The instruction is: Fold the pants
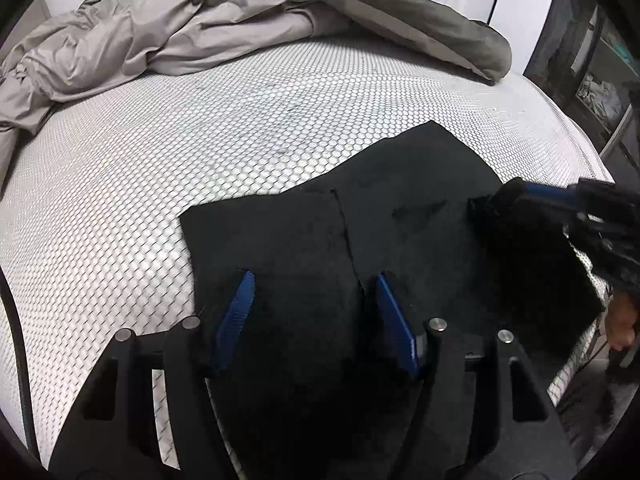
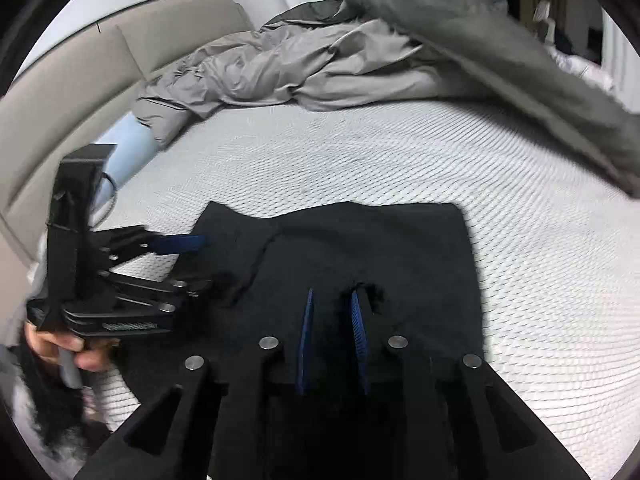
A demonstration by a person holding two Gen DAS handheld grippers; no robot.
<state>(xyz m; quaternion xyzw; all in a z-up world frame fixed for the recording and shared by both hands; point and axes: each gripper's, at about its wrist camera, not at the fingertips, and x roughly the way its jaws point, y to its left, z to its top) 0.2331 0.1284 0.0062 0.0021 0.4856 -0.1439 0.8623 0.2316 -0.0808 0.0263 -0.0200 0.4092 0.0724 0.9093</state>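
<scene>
Black pants (image 1: 360, 216) lie folded on near bed (image 1: 160, 160). My left claw (image 1: 316, 312) gapes wide over them, empty; right claw (image 2: 332, 340) nearly closed, nothing pinched AFAICT. Mid-fold; next: grab edges, fold again.

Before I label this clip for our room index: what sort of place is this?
Most likely a bedroom: a bare mattress, a rumpled grey duvet pushed to its far side, and a padded headboard behind. Black pants lie on the mattress.

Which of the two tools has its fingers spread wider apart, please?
The left tool: its blue fingers stand wide apart over the black pants, whereas the right tool shows only a narrow gap between its own.
</scene>
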